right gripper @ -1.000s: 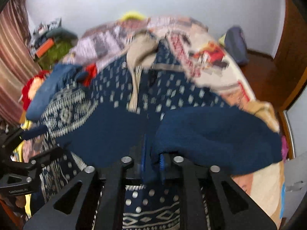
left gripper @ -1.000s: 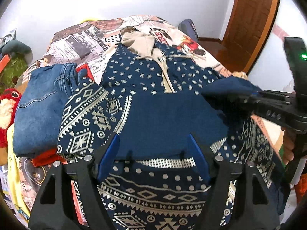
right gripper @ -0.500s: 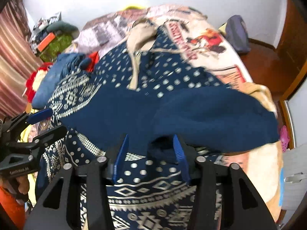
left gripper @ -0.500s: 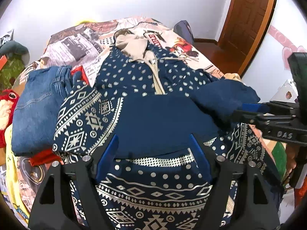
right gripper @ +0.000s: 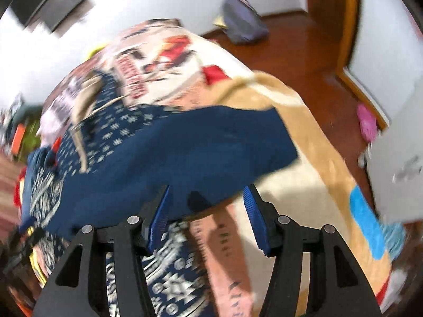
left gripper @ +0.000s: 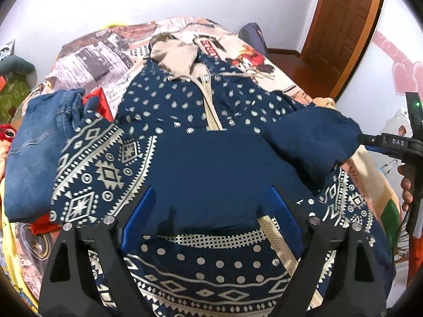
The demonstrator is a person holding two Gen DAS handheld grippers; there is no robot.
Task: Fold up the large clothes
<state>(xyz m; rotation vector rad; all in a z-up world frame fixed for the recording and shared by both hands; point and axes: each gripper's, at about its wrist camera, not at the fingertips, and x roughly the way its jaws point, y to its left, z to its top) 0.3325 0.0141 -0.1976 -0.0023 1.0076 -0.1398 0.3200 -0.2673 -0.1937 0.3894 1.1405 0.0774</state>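
Fingers of the left gripper (left gripper: pixel 211 211) stand wide apart over the hoodie (left gripper: pixel 185 121), gripping nothing. Right gripper (right gripper: pixel 207 211) fingers are also spread, with the plain blue sleeve (right gripper: pixel 198 153) lying between and just ahead of them, not pinched. Hoodie lies face up on the bed (left gripper: pixel 111 52), sleeves folded across its front. Folded jeans (left gripper: pixel 31 153) sit beside it. View from right wrist is blurred.

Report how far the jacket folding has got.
Done: both sleeves of the patterned jacket lie across its front, plain lining up. In hand: nothing; left gripper and right gripper are open. Left: folding the body up; hood is flat.
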